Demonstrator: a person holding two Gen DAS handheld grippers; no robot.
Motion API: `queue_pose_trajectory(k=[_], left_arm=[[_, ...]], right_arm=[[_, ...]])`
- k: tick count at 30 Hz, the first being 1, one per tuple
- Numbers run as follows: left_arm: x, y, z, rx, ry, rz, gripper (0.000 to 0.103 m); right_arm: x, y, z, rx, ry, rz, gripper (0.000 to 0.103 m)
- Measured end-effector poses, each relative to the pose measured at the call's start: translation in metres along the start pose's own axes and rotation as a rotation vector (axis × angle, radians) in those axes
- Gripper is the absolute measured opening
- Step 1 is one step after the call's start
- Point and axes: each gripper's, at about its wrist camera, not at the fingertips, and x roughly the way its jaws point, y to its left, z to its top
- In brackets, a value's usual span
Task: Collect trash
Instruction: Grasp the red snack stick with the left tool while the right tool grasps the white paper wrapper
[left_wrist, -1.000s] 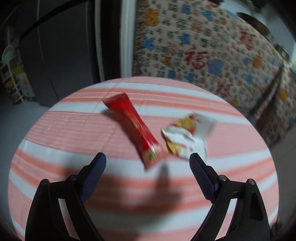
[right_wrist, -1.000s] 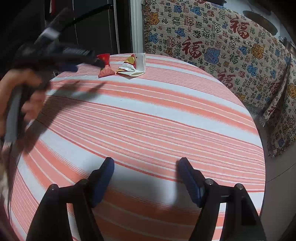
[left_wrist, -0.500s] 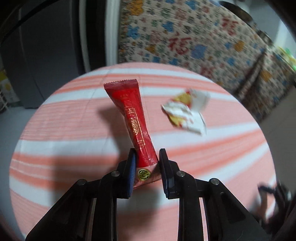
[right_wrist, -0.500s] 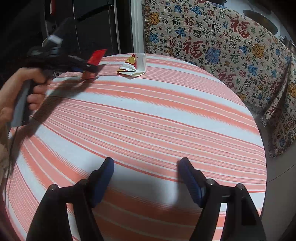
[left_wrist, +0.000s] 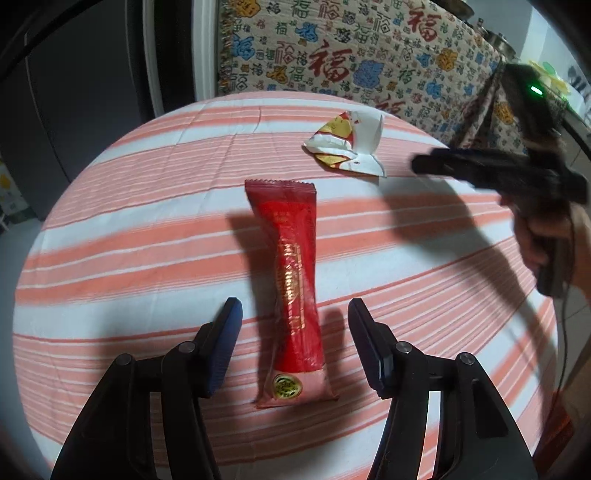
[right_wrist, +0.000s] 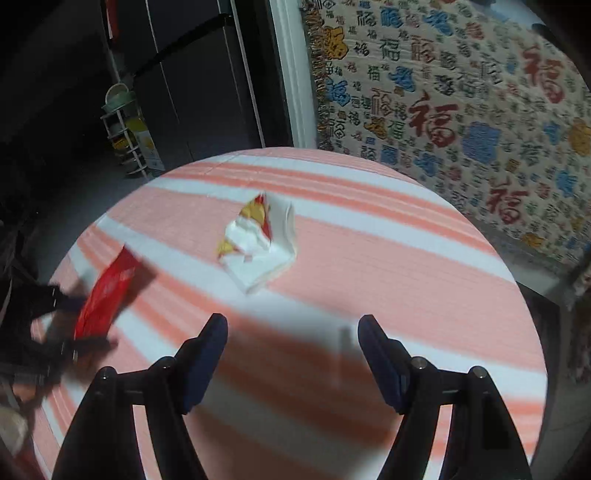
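A long red snack wrapper (left_wrist: 295, 280) lies flat on the striped tablecloth (left_wrist: 147, 221), lengthwise between the fingers of my left gripper (left_wrist: 294, 308). Those jaws are opening and neither pad touches the wrapper. A crumpled white and yellow wrapper (left_wrist: 347, 147) lies farther back to the right. In the right wrist view this white wrapper (right_wrist: 258, 240) sits just ahead of my right gripper (right_wrist: 291, 321), which is open with nothing between its fingers. The red wrapper (right_wrist: 107, 295) and the blurred left gripper (right_wrist: 55, 325) show at that view's left edge.
The round table's far rim (right_wrist: 295, 155) drops off close behind the white wrapper. A cloth with red characters (left_wrist: 369, 55) covers furniture behind. A dark cabinet (right_wrist: 203, 74) and a white rack (right_wrist: 125, 125) stand at the back left. A hand (left_wrist: 543, 236) holds the right gripper.
My left gripper shut on the red wrapper's near end, then opened again; the wrapper now lies straight between its jaws. My right gripper travelled across the table up to the white wrapper.
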Motion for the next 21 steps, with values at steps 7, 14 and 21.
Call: queue_pose_trajectory(k=[7, 14, 21], left_arm=[[0.003, -0.008, -0.002, 0.014, 0.0, 0.036, 0.063], [-0.001, -0.017, -0.005, 0.04, -0.01, 0.07, 0.063], [-0.008, -0.017, -0.008, 0.039, -0.026, 0.07, 0.063]], right_arm=[[0.059, -0.003, 0.047, 0.037, 0.025, 0.08, 0.073], [0.042, 0.0, 0.025, 0.07, -0.024, 0.064, 0.007], [-0.031, 0.009, -0.029, 0.053, -0.069, -0.07, 0.007]])
